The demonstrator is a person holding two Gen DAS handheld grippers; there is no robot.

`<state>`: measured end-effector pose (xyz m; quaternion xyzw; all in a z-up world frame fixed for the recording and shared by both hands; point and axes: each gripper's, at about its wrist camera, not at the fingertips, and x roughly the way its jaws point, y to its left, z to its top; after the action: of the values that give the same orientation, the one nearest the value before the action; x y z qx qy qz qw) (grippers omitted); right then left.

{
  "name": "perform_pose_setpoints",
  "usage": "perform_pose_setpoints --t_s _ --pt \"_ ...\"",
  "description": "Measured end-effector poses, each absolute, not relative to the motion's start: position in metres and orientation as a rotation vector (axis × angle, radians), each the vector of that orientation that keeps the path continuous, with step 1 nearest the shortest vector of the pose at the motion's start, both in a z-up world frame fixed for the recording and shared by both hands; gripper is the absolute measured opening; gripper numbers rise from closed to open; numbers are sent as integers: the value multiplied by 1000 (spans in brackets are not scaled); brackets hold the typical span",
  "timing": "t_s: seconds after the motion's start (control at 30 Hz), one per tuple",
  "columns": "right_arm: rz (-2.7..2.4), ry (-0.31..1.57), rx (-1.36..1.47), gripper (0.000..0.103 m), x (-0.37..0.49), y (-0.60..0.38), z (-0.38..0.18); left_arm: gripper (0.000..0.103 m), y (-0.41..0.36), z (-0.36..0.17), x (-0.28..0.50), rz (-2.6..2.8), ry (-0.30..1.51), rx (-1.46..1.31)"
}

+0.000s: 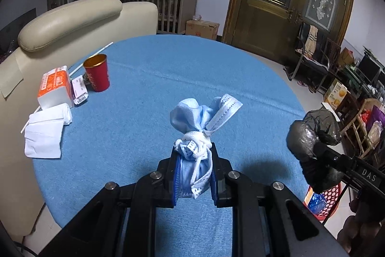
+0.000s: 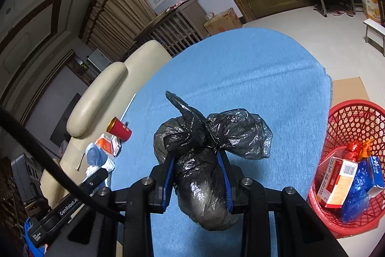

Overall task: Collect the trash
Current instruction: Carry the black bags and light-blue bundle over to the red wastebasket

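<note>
We see two bundles above the blue table [image 1: 144, 69]: our left claw [image 1: 193, 160] clamps a knotted blue mask bundle [image 1: 195, 127], our right claw [image 2: 197, 172] a tied, crinkled black bag [image 2: 204, 160]. One red basket [image 2: 349, 117] stands off the table's right edge.

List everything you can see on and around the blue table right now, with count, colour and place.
table: one, blue cloth, centre
cup: one, red, table's left
carton: one, orange-white, beside cup
straw: one, white, behind cup
tissues: white, table's left edge
basket: one, red, floor right of table, holding boxes and wrappers
sofa: one, cream, left
face mask bundle: one, blue, in left gripper
knotted bag: one, black, in right gripper
</note>
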<state>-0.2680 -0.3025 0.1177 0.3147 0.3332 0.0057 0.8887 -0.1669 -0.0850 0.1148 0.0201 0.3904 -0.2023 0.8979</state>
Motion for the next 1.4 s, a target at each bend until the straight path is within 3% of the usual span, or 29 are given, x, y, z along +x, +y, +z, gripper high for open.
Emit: perform_pose_setpoints --t_s 0.4,1.4 --pt "-16 719 711 36 -277 -321 93 21 -120 97 -174 -459 831 119" --pt "-81 738 725 36 -270 -336 91 21 -147 68 -154 -523 935 129"
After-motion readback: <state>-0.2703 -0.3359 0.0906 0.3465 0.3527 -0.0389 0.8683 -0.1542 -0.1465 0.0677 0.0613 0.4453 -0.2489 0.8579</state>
